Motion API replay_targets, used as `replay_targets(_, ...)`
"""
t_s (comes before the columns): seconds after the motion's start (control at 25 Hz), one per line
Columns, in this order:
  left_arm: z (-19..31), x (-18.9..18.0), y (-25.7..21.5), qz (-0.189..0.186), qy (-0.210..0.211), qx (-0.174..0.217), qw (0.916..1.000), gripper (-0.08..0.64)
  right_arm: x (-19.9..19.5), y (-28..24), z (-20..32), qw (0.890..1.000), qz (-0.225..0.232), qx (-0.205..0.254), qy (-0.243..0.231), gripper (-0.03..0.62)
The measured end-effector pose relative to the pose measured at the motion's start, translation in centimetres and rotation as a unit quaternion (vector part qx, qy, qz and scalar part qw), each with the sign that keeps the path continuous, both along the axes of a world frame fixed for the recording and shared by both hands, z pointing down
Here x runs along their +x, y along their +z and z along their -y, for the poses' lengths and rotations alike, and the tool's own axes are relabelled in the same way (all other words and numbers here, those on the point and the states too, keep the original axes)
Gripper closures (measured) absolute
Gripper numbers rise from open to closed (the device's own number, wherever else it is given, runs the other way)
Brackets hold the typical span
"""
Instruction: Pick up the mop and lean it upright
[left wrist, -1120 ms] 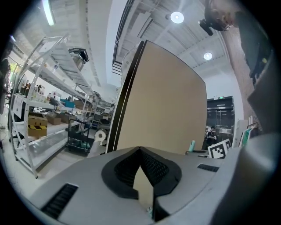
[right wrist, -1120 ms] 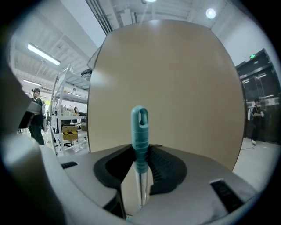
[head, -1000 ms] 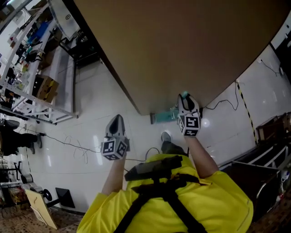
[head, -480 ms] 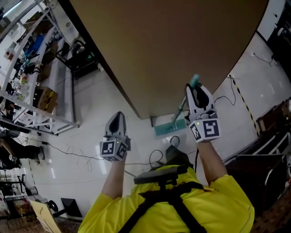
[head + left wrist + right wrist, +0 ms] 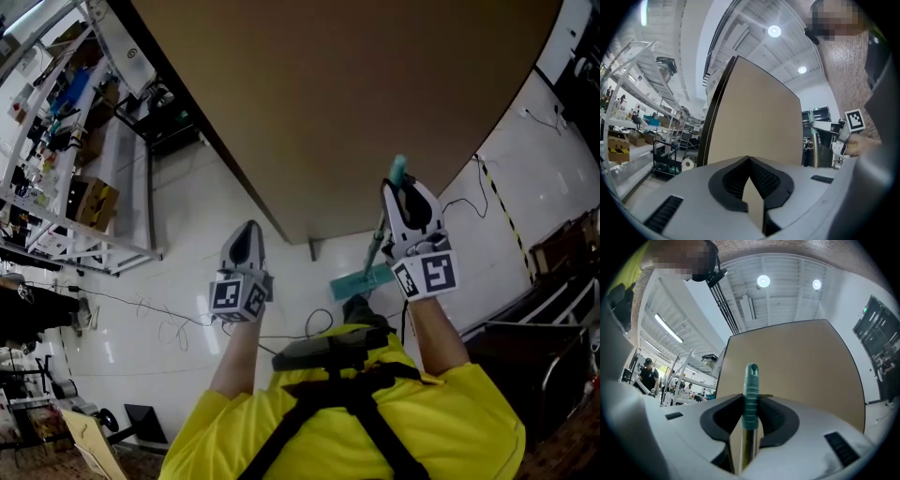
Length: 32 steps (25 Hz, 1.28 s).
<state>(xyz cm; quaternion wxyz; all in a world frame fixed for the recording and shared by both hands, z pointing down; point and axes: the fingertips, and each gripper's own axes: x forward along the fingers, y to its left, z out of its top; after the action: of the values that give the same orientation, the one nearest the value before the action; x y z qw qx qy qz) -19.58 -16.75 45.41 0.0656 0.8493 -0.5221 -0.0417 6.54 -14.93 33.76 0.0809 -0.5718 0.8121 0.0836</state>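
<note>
No text, label or number is legible anywhere.

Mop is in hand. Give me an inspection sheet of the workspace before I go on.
Surface: white tiled floor, glossy.
Job's things: mop held near its teal grip; mop head low by the person's feet, floor contact unclear.
Clutter: cardboard box on the shelving.
Grippers: right gripper shut on the mop; left gripper shut, empty.
Cables: black cable at right; thin cable at left.
Surroundings: large brown board ahead; shelving at left.
</note>
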Motion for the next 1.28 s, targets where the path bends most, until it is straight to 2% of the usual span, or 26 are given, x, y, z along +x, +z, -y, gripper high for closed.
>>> replay_targets(0.16, 1.4, 1.4, 1.1, -0.012, -0.001, -0.014, 0.9998, 0.56, 1.7, 4.2, 2.6, 0.999, -0.006, -0.032, 0.007, 0.485)
replay_targets(0.36, 3.5, 2.8, 3.4, -0.015, -0.006, -0.035, 0.9992, 0.56, 3.3, 14.0, 8.0, 0.994, -0.023, -0.102, 0.004, 0.485)
replay_targets(0.6, 6.1, 4.3, 6.6, -0.018, -0.009, -0.067, 0.9976, 0.56, 4.4, 26.5, 13.8, 0.98, -0.041, -0.194, 0.007, 0.487)
replay_targets(0.72, 7.3, 4.5, 7.4, -0.016, -0.02, -0.071, 0.9971, 0.56, 4.5, 30.9, 15.9, 0.971, -0.055, -0.231, 0.006, 0.488)
replay_targets(0.96, 9.9, 4.8, 7.9, -0.004, -0.033, -0.078, 0.9964, 0.56, 4.5, 34.0, 19.9, 0.962, -0.055, -0.268, 0.018, 0.488)
replay_targets(1.28, 12.5, 7.2, 9.0, -0.001, -0.032, -0.087, 0.9957, 0.559, 4.1, 33.9, 23.5, 0.959, -0.069, -0.273, 0.027, 0.485)
